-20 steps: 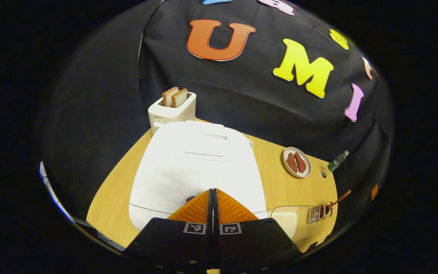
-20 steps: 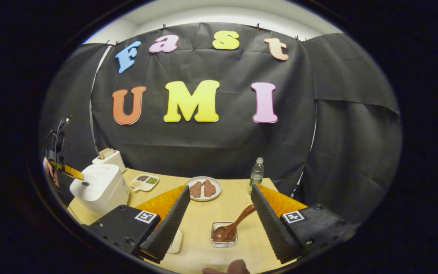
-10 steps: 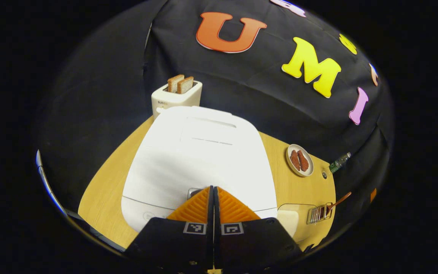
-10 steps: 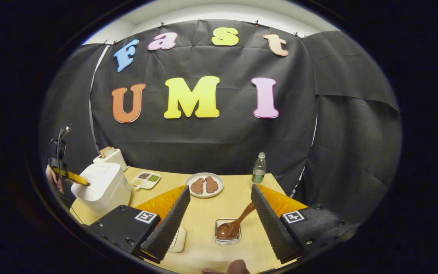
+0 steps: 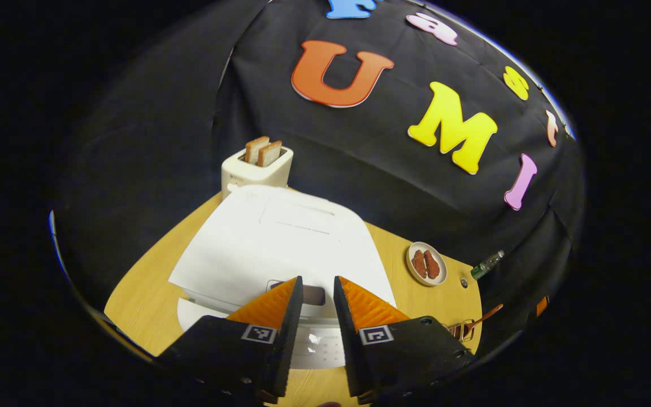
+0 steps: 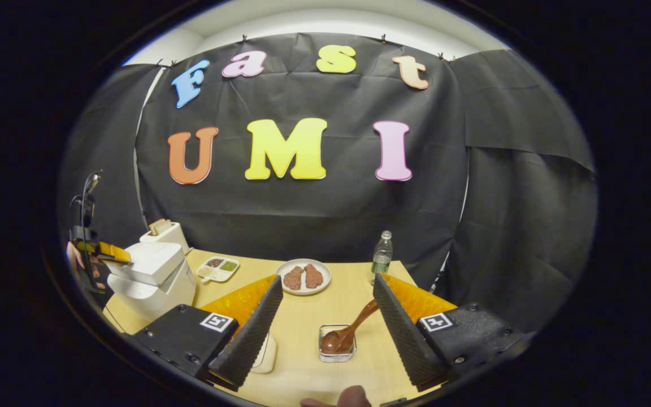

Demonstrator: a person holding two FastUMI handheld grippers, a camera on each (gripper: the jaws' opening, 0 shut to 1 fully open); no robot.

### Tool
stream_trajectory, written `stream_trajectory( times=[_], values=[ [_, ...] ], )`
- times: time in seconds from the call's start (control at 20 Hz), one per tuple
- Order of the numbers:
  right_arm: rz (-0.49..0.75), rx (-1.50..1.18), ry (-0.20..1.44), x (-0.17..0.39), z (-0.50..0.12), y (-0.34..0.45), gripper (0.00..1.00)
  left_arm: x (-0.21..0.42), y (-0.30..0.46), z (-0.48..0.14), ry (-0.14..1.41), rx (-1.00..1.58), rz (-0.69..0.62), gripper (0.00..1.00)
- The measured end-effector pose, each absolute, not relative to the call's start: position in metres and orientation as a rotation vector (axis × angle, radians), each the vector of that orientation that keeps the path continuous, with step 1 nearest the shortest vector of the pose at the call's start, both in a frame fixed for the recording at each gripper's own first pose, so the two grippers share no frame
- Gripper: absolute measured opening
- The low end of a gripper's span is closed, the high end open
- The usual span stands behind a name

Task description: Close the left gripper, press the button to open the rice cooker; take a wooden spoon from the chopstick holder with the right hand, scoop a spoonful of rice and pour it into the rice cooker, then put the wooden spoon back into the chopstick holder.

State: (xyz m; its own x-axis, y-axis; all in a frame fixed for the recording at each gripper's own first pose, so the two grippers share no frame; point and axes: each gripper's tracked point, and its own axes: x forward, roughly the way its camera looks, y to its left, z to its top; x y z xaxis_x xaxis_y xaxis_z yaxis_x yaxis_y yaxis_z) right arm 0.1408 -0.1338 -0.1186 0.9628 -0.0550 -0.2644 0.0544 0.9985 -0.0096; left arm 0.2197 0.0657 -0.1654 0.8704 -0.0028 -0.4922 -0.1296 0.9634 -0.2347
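With the rice cooker (image 5: 280,243) lid popped ajar at the table's left end, I judge the button step done; my left gripper (image 5: 315,297) stands slightly parted, my right gripper (image 6: 325,316) wide open, needing to reach the wooden spoon (image 6: 345,334) in the chopstick holder (image 6: 337,351) just ahead.

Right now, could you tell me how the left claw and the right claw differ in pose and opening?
The left claw is only slightly open, over the rice cooker whose lid has popped up; the right claw is spread wide, above the wooden spoon in its holder. Both hold nothing.
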Motion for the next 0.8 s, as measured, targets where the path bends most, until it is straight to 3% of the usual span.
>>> stream_trajectory(
  times=[0.05,0.15,0.25,0.3,0.35,0.4,0.45,0.8],
  values=[
    [-0.059,0.000,0.264,0.139,-0.117,-0.135,1.00,0.225,0.065,-0.149,0.456,-0.228,0.060,0.57],
    [-0.061,0.015,0.258,0.138,-0.111,-0.134,1.00,0.233,0.067,-0.126,0.375,-0.136,0.060,0.73],
    [-0.066,0.021,0.244,0.136,-0.104,-0.135,1.00,0.237,0.067,-0.104,0.312,-0.071,0.070,0.78],
    [-0.068,0.019,0.234,0.135,-0.099,-0.136,1.00,0.239,0.065,-0.091,0.270,-0.059,0.071,0.91],
    [-0.069,0.015,0.228,0.131,-0.097,-0.136,1.00,0.239,0.063,-0.081,0.246,-0.059,0.073,0.84],
    [-0.068,0.009,0.222,0.129,-0.094,-0.136,1.00,0.237,0.064,-0.071,0.222,-0.064,0.078,0.84],
    [-0.071,0.004,0.213,0.127,-0.091,-0.138,1.00,0.232,0.067,-0.062,0.198,-0.071,0.091,0.89],
    [-0.087,0.024,0.201,0.108,-0.091,-0.151,1.00,0.172,0.078,-0.020,0.075,-0.062,0.178,0.94]
  ],
)
